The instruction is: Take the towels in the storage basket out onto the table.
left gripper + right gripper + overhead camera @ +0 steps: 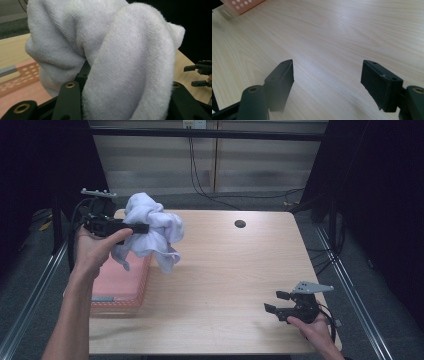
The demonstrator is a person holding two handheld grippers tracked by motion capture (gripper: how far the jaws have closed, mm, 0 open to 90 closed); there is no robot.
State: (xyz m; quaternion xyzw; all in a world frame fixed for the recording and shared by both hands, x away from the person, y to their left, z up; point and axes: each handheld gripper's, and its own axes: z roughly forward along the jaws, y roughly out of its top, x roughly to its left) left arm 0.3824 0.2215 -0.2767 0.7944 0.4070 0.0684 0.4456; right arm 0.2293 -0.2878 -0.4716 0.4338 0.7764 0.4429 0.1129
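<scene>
The left tool (141,228) pinches a crumpled white terry-cloth towel (150,227) and holds it in the air, above the far end of a pink perforated plastic basket (144,285) that sits at the left edge of the pale wood-grain bench (235,280). In the left gripper view the towel (107,57) bulges out between the black jaws, bunched thickly enough to keep them partly apart, with the basket (20,77) below and to the side. So the pick-up looks done: the cloth is clear of both basket and bench, hanging in loose folds.

The right tool (276,302) rests low over the near right part of the bench, its jaws spread wide with nothing between them, as the right gripper view confirms over bare wood (332,37).

What appears left, judging by the layout, is carrying the towel over the open bench, setting it down, and probably bringing the idle right tool in to help spread or fold it.
</scene>
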